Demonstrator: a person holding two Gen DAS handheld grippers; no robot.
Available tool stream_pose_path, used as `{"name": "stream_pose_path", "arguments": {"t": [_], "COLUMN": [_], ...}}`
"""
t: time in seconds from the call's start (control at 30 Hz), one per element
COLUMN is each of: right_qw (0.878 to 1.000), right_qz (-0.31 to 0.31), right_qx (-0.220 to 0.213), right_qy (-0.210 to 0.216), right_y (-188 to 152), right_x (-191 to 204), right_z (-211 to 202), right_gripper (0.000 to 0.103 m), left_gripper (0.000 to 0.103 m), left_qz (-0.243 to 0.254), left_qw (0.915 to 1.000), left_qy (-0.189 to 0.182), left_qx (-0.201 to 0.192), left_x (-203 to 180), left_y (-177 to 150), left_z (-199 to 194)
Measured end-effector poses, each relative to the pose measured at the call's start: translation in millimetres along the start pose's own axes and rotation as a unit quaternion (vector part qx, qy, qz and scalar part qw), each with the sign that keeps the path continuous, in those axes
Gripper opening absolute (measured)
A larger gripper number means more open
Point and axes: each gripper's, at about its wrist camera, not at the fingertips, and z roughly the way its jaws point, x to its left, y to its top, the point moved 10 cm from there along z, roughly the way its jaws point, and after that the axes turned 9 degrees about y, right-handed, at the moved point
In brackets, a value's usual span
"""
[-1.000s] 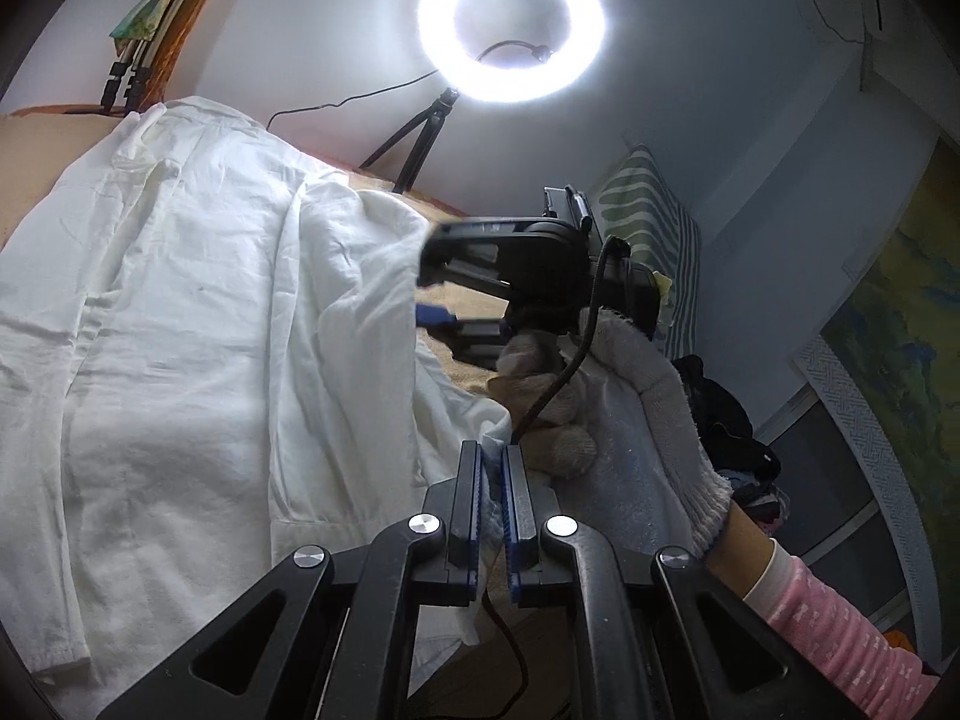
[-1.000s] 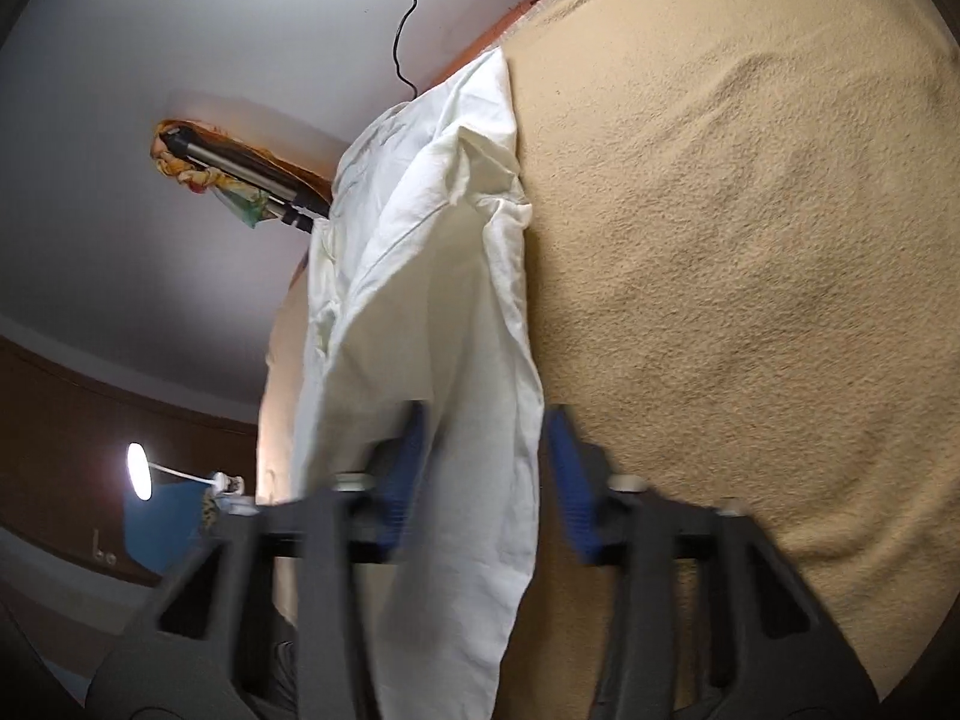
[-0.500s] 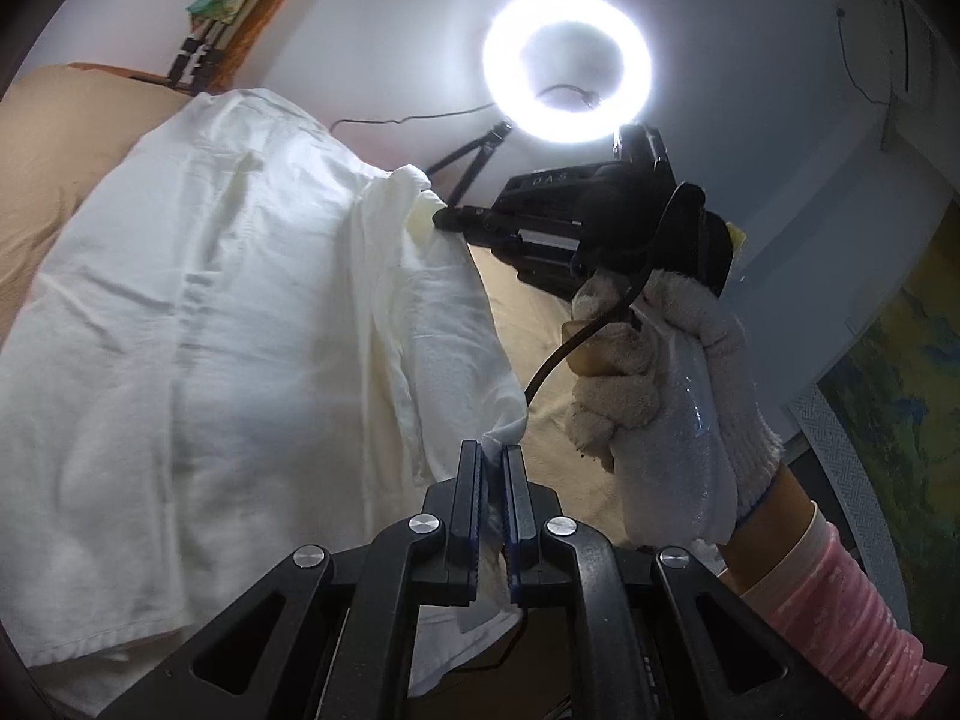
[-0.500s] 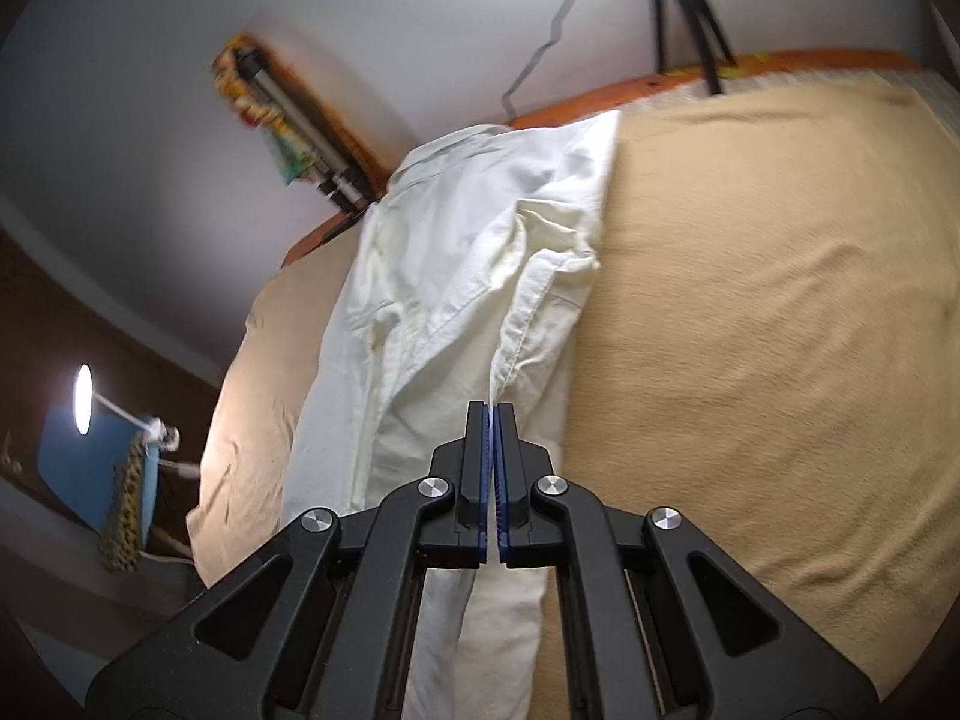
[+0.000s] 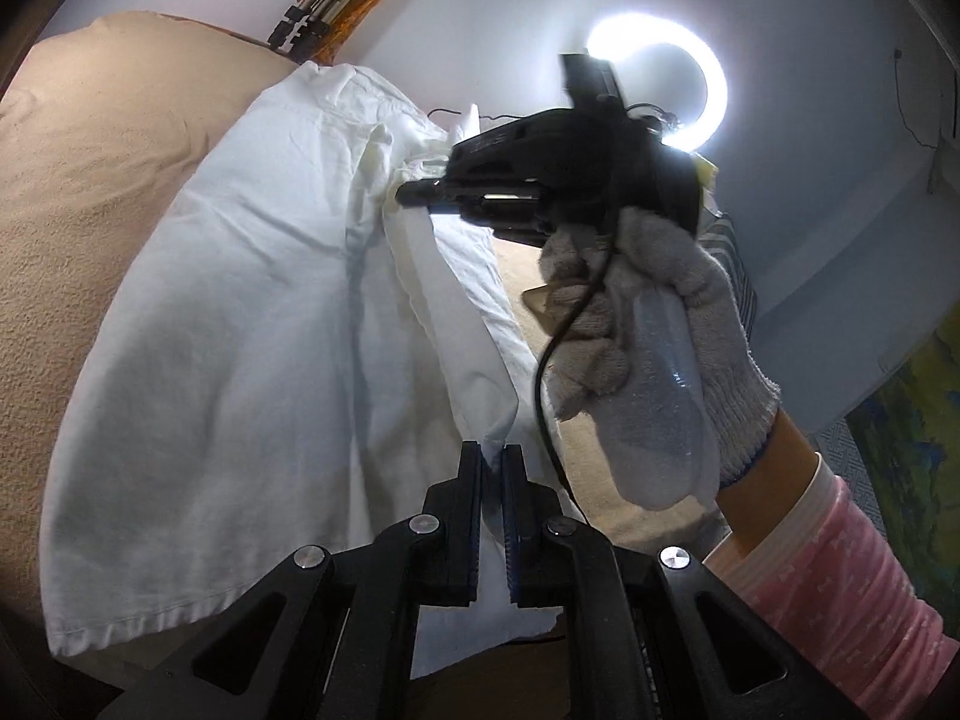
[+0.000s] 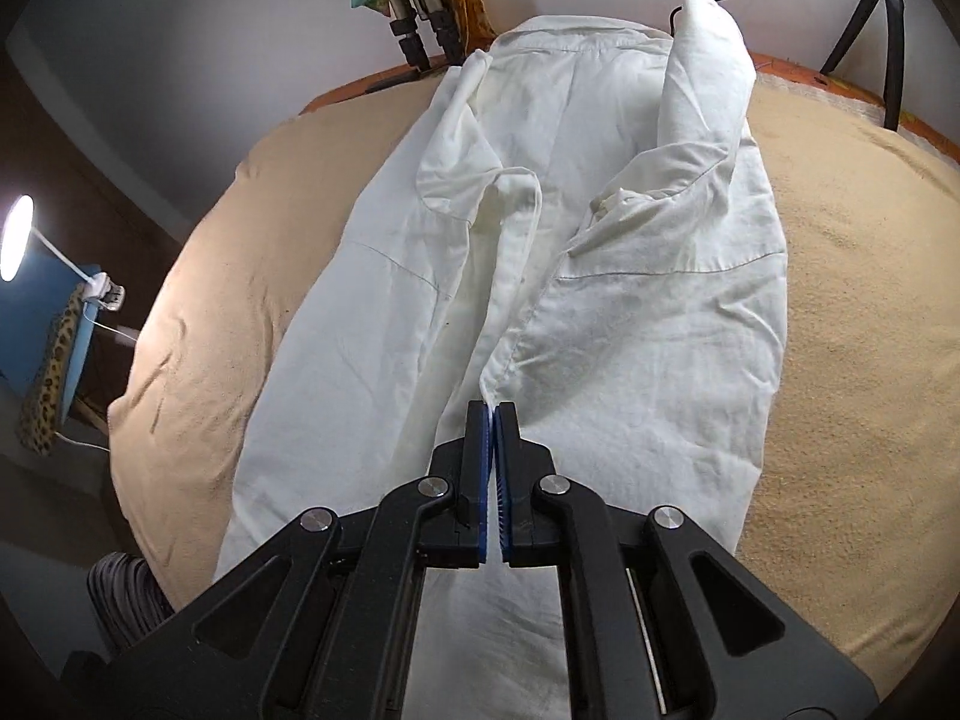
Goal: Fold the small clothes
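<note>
A white shirt [image 6: 630, 312] lies on a tan bed cover [image 6: 852, 312]; it also shows in the left wrist view [image 5: 252, 324]. My left gripper [image 5: 492, 450] is shut on the shirt's lower edge. My right gripper [image 6: 493, 411] is shut on the shirt's front edge near the middle. In the left wrist view the right gripper [image 5: 414, 195], held by a gloved hand [image 5: 648, 324], pinches a fold of the shirt further up. The pinched edge is lifted over the shirt body.
A ring light [image 5: 690, 84] on a tripod [image 6: 882, 18] stands behind the bed. A desk lamp [image 6: 18, 240] and a blue stand [image 6: 42, 324] are at the left. A striped pillow [image 5: 741, 276] lies to the right.
The right gripper has shut on the shirt's edge. Both grippers have carried the edge leftward over the shirt's body.
</note>
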Motion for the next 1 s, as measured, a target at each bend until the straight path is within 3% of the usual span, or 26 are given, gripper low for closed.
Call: {"name": "stream_pose_path", "arguments": {"t": [0.03, 0.1, 0.17, 0.4, 0.53, 0.63, 0.87, 1.0], "right_qw": [1.000, 0.998, 0.996, 0.996, 0.995, 0.994, 0.996, 0.997], "right_qz": [0.004, 0.013, 0.016, 0.022, 0.012, 0.014, 0.002, 0.014], "right_qx": [-0.011, -0.029, -0.055, -0.087, -0.099, -0.107, -0.090, -0.080], "right_qy": [0.018, 0.057, 0.068, 0.010, -0.018, -0.020, -0.014, -0.013], "right_y": [1.2, 0.4, -5.1, -46.6, -43.2, -22.8, 26.9, 58.9], "right_x": [1.5, 5.3, 4.8, -22.5, -40.7, -50.2, -58.2, -73.9], "right_z": [-8.4, -29.5, -58.1, -124.8, -147.2, -147.8, -100.7, -66.8], "right_gripper": [0.006, 0.018, 0.022, 0.022, 0.022, 0.022, 0.022, 0.022], "left_gripper": [0.003, 0.003, 0.003, 0.004, 0.005, 0.017, 0.019, 0.020], "left_qz": [0.006, 0.014, 0.015, 0.035, 0.064, 0.081, 0.133, 0.151], "left_qw": [1.0000, 0.9999, 0.9999, 0.9991, 0.9973, 0.9959, 0.9888, 0.9868], "left_qy": [0.001, 0.003, 0.002, 0.017, 0.035, 0.036, 0.064, 0.059], "left_qx": [-0.002, -0.003, -0.003, 0.015, 0.002, -0.014, -0.021, 0.001], "left_x": [0.3, 0.8, 1.3, 7.1, 9.7, 5.2, -3.3, -9.1], "left_y": [-1.1, -4.1, -4.5, -10.5, 3.5, 33.7, 105.1, 115.5], "left_z": [-2.4, -6.5, -8.1, -13.5, -28.2, -32.1, -3.0, 28.4]}}
